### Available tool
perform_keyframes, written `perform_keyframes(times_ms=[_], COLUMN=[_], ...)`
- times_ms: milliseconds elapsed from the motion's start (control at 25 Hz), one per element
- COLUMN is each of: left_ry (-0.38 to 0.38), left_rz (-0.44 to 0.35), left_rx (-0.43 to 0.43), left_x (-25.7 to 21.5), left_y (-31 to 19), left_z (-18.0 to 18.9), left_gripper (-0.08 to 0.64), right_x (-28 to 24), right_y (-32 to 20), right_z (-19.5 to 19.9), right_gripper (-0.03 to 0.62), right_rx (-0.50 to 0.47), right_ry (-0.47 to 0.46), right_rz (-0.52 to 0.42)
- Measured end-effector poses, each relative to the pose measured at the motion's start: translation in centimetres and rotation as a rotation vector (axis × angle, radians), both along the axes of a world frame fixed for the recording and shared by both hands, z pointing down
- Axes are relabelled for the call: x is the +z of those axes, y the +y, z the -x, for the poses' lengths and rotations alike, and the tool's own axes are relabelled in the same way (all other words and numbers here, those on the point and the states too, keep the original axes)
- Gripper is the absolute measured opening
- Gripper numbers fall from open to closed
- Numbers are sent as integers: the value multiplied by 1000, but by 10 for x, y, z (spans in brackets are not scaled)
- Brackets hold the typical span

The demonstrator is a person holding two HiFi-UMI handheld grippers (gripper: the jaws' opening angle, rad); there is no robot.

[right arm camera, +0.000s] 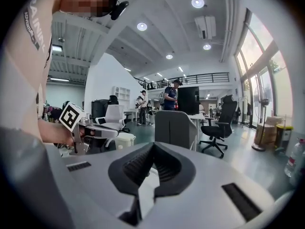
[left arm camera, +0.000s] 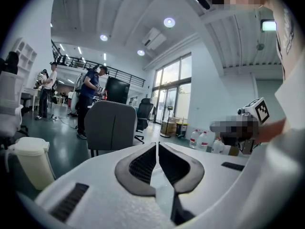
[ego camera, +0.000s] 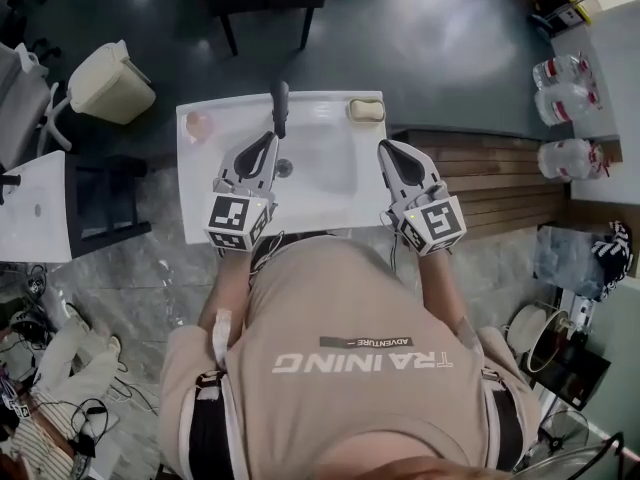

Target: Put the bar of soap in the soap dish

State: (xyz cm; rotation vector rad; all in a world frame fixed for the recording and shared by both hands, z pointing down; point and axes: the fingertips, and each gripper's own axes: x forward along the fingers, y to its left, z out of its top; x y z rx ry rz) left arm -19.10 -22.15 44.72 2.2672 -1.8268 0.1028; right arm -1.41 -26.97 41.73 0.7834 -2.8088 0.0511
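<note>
You held the white left gripper (ego camera: 268, 140) and white right gripper (ego camera: 386, 149), fingers pressed together on nothing, over the white ceramic basin (ego camera: 330, 183), seemingly idle, clear of the pale yellow rounded block (ego camera: 366, 109).

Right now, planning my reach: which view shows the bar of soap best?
The head view: the bar of soap sits unobstructed on the far right corner of the sink. Both gripper views look across the room and miss it.

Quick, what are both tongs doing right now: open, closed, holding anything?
Left tongs: closed, holding nothing.
Right tongs: closed, holding nothing.
</note>
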Motion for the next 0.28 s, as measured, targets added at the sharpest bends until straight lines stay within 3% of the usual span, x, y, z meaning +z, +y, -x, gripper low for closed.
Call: perform_keyframes(times_ms=[280], left_ry=[-26], left_rz=[-16], left_rx=[46], left_x=[-10], left_y=[-8], left_z=[-12], left_gripper=[21], right_x=[4], right_y=[2], right_z=[-14], right_gripper=[12], right_rx=[37], right_ry=[10], right_rz=[22])
